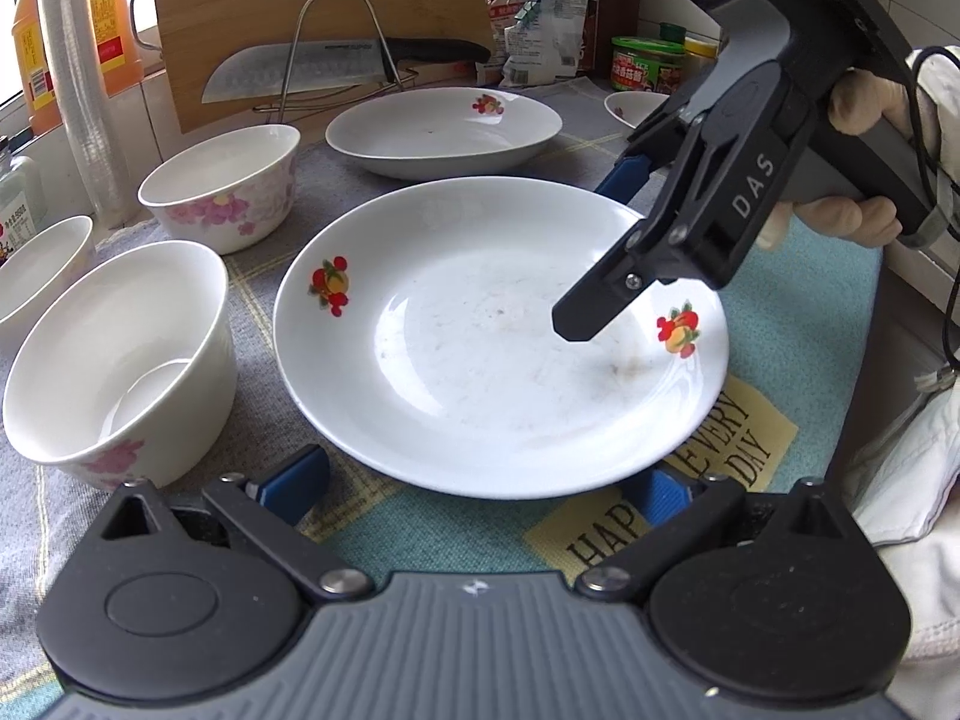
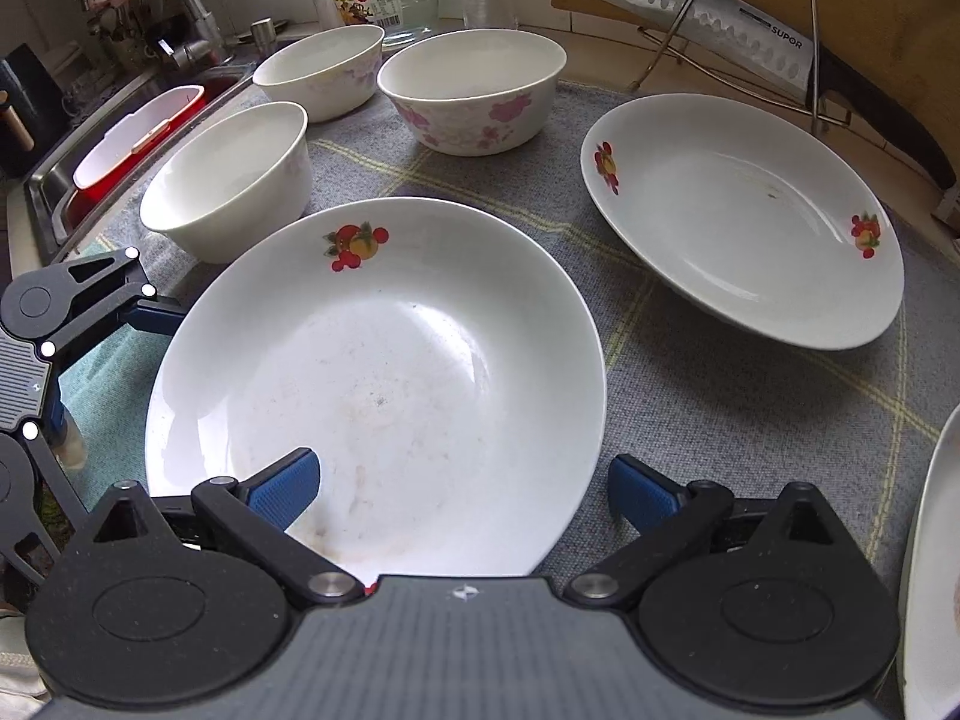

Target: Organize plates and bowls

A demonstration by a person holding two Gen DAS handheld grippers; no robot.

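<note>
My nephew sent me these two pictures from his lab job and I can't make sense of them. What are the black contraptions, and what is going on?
They are hand-held grippers, one in each of a person's hands, with a camera on each looking along its two blue-padded fingers. One picture comes from the left gripper, the other from the right gripper. Both are open and hold nothing. Each sits at the edge of the same white plate with fruit decals, on a grey cloth. Nearby stand three flowered bowls, a second plate, and behind them a knife on a wire rack against a wooden board. A sink is at the left.
</note>
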